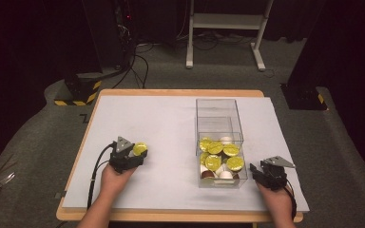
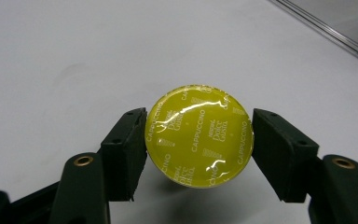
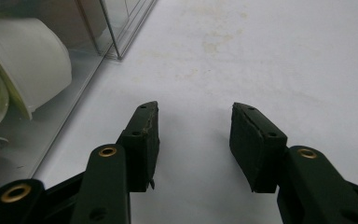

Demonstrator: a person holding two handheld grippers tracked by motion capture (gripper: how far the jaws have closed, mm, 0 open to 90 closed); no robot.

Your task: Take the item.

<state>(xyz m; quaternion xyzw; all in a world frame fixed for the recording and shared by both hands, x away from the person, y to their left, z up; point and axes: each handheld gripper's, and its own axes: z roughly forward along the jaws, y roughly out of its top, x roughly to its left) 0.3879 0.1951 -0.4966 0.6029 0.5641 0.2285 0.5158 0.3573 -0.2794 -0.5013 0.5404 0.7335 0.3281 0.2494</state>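
Lower left of the high view, the left gripper (image 1: pixel 132 154) pinches a yellow capsule (image 1: pixel 140 148) between both pads, lid facing its camera (image 2: pixel 199 135), just above the white table (image 1: pixel 166 123). Lower right, the right gripper (image 1: pixel 261 173) rests half open, empty, beside the clear box (image 1: pixel 218 114) of capsules.

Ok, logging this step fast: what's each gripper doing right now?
Left gripper: closed on a yellow coffee capsule.
Right gripper: open, holding nothing.
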